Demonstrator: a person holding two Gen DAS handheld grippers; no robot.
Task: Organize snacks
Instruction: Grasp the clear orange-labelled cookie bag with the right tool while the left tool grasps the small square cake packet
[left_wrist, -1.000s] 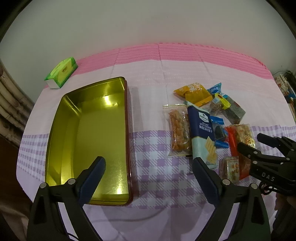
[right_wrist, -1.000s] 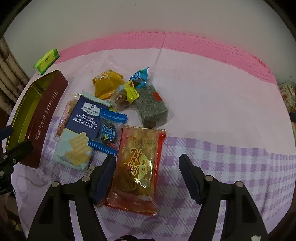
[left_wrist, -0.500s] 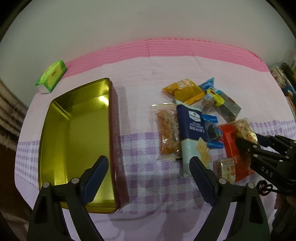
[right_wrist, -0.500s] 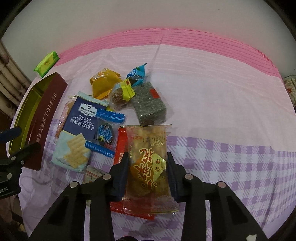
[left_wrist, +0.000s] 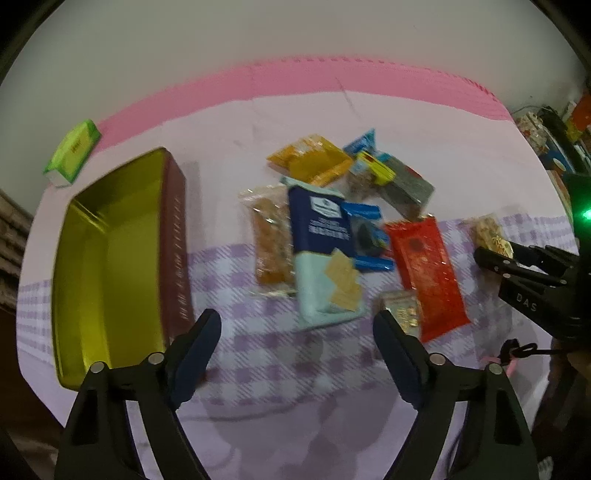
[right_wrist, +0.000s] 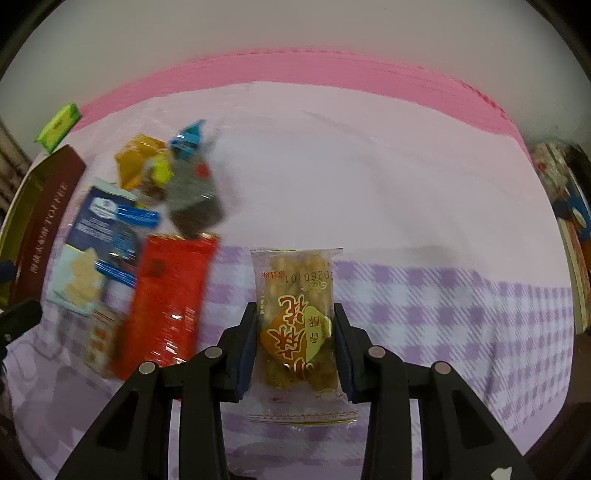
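Observation:
My right gripper (right_wrist: 295, 343) is shut on a clear snack pack with an orange label (right_wrist: 297, 317) and holds it above the cloth; the pack also shows in the left wrist view (left_wrist: 489, 236). My left gripper (left_wrist: 297, 345) is open and empty, above the cloth between the gold toffee tin (left_wrist: 107, 258) and the snack pile. The pile holds a blue cracker pack (left_wrist: 325, 251), a red pack (left_wrist: 424, 273), an orange bar pack (left_wrist: 271, 243), a yellow pack (left_wrist: 314, 158) and a dark grey pack (left_wrist: 406, 188). The tin (right_wrist: 40, 218) is empty.
A green box (left_wrist: 72, 151) lies at the far left behind the tin. The table has a pink and purple checked cloth (right_wrist: 406, 184). Clutter stands beyond the table's right edge (left_wrist: 561, 140). A small gold pack (left_wrist: 400, 306) lies by the red pack.
My right gripper closed on the orange-label pack and lifted it off the red pack, moving right. My left gripper shifted right toward the pile.

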